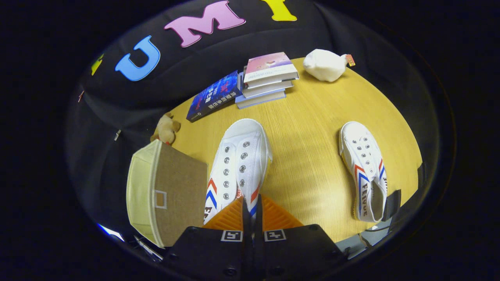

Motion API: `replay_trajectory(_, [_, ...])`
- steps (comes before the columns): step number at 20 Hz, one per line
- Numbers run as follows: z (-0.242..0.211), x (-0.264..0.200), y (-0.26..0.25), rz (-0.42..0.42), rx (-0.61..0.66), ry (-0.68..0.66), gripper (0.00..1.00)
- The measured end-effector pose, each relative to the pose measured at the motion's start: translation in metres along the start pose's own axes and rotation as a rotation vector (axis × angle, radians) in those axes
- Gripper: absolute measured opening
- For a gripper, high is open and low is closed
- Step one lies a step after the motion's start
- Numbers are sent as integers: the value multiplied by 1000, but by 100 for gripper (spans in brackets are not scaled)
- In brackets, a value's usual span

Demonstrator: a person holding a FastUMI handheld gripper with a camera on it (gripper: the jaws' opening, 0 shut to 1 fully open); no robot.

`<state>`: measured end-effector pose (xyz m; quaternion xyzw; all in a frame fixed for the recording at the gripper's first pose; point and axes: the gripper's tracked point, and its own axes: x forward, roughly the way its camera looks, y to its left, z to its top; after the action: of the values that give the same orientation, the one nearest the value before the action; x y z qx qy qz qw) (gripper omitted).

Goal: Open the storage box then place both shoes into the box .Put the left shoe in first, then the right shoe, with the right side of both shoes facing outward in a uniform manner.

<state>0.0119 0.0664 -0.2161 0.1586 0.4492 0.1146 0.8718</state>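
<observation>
A white canvas shoe [240, 160] with red and blue stripes points its toe away from me, just ahead of the fingers. My gripper [252, 203] is shut on the side rim of this shoe near its heel, with both pads pressed on the thin edge. The second matching shoe [365, 171] lies flat on the yellow wooden table [312, 128], well to the right of the fingers, with its toe also pointing away. The beige fabric storage box [168, 195] stands to the left of the held shoe, a cream panel [140, 191] on its far left side. Whether the box is open I cannot tell.
Beyond the shoes, a stack of books [267, 78] lies at the table's back, with a blue book [213, 95] flat beside it. A white plush toy [324, 64] sits at the back right. A small brown plush toy [167, 128] rests just behind the box.
</observation>
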Motion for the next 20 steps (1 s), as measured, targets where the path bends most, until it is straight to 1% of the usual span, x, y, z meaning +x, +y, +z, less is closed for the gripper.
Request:
replay_trajectory(4, [23, -50, 45, 35, -27, -73, 5])
replay_trajectory(6, [30, -61, 78, 77, 2, -116, 5])
replay_trajectory(9, [25, -69, 133, 163, 15, -123, 5])
replay_trajectory(11, [16, -67, 172, 229, 6, -96, 5])
replay_trajectory(13, [4, -58, 200, 259, -18, -69, 5])
replay_trajectory(16, [-21, -34, 230, 270, -33, -12, 5])
replay_trajectory(20, [-54, -4, 255, 254, -73, 60, 5])
